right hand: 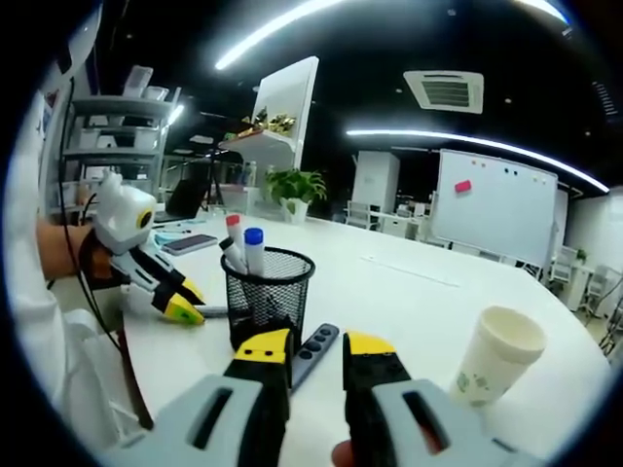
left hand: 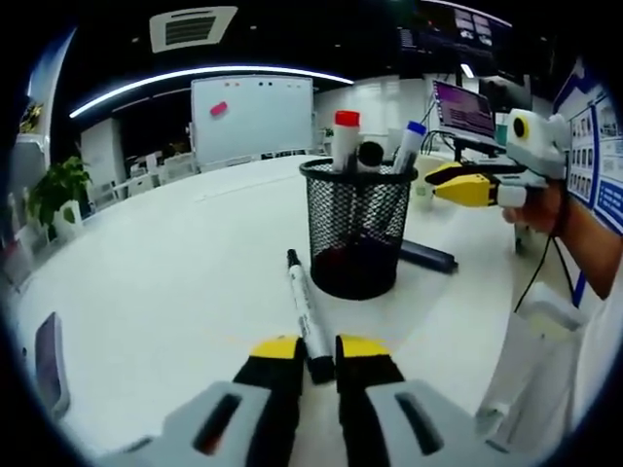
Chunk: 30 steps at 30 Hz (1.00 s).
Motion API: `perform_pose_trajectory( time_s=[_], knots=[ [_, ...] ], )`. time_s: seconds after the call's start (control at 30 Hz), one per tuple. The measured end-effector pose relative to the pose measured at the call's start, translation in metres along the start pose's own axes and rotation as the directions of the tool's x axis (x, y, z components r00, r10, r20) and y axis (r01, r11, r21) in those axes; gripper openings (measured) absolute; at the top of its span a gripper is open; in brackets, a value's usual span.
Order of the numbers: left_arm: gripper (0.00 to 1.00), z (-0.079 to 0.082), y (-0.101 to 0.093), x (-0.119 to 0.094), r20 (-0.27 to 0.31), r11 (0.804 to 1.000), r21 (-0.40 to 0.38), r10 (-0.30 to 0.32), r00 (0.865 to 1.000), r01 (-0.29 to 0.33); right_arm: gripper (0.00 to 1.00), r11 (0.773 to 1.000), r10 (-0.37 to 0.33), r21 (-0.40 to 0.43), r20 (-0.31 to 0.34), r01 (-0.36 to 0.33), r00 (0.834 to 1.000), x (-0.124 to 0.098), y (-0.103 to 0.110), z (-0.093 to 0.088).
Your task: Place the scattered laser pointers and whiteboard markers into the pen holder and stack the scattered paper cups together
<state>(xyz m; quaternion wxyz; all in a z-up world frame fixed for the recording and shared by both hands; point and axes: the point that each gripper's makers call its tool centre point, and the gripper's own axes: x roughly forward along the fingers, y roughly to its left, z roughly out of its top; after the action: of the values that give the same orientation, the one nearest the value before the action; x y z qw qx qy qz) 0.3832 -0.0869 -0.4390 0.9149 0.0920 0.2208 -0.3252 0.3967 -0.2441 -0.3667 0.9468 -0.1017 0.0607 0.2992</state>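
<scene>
- The left gripper [left hand: 319, 352] is clamped on a black whiteboard marker [left hand: 304, 316], whose far end points at the mesh pen holder [left hand: 356, 229].
- The right gripper [right hand: 316, 352] is parted and empty; a laser pointer [right hand: 313, 353] lies on the white table [right hand: 409, 302] just beyond its tips.
- A paper cup [right hand: 494, 368] stands to the right.

White table [left hand: 175, 272] with mesh pen holder [left hand: 356, 229], paper cup [right hand: 494, 368], perhaps a phone [left hand: 49, 362].

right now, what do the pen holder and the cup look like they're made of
The pen holder looks like black metal wire mesh: the markers show through its fine grid, and it has a solid rim. The cup looks like matte off-white paper with a rolled lip and a faint green print, though a thin coating cannot be ruled out.
</scene>
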Motion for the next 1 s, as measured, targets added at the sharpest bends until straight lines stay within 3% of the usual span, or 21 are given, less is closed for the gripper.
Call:
perform_pose_trajectory(
  time_s=[1.0],
  knots=[
    [0.13, -0.0010, 0.0022, -0.0031, -0.003, 1.000, 0.014, 0.017, 1.000, -0.017, 0.20, 1.000, -0.001, 0.000, 0.003, 0.001, 1.000, -0.0018, -0.0002, -0.0001]
  ],
)
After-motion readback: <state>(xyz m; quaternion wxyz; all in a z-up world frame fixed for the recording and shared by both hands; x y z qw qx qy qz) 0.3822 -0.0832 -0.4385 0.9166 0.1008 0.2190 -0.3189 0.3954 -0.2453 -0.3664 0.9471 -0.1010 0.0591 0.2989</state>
